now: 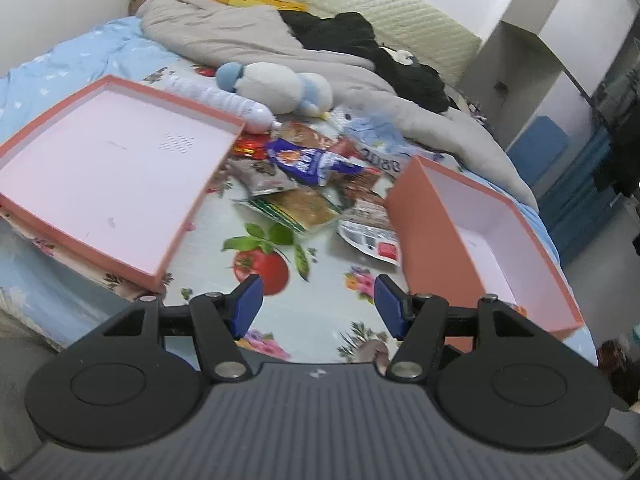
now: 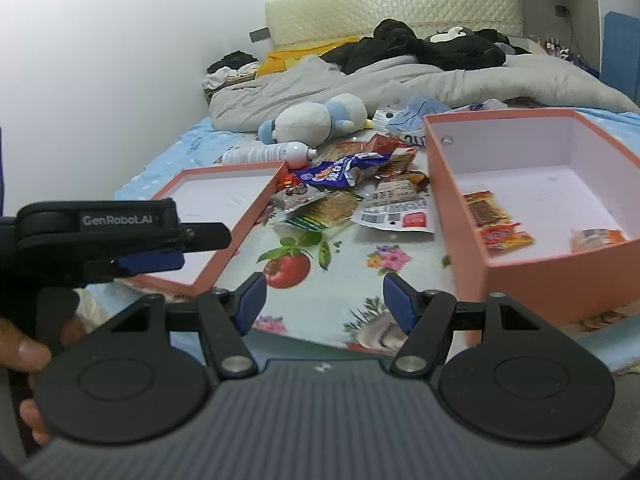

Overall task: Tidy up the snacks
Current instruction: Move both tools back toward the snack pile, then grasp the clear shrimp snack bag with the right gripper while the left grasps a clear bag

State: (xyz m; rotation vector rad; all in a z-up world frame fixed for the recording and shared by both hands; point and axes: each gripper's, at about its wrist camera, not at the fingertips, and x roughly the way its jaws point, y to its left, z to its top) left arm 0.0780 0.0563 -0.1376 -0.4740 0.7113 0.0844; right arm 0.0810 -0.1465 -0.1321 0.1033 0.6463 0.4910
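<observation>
With both tongs (image 1: 318, 304) (image 2: 324, 300) spread and empty, those light, crinkly, slippery snack packets (image 2: 344, 192) are probably best pinched by a flat edge.

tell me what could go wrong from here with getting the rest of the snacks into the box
The snack packets overlap in a loose pile, so the open right gripper may pinch two at once or drag neighbours along.

The deep box sits on soft bedding near the bed's edge; a nudge to its wall could tip or slide it.

The bottle lies on its side beside the pile and might roll if bumped.

The left gripper is also open and holds nothing.
</observation>
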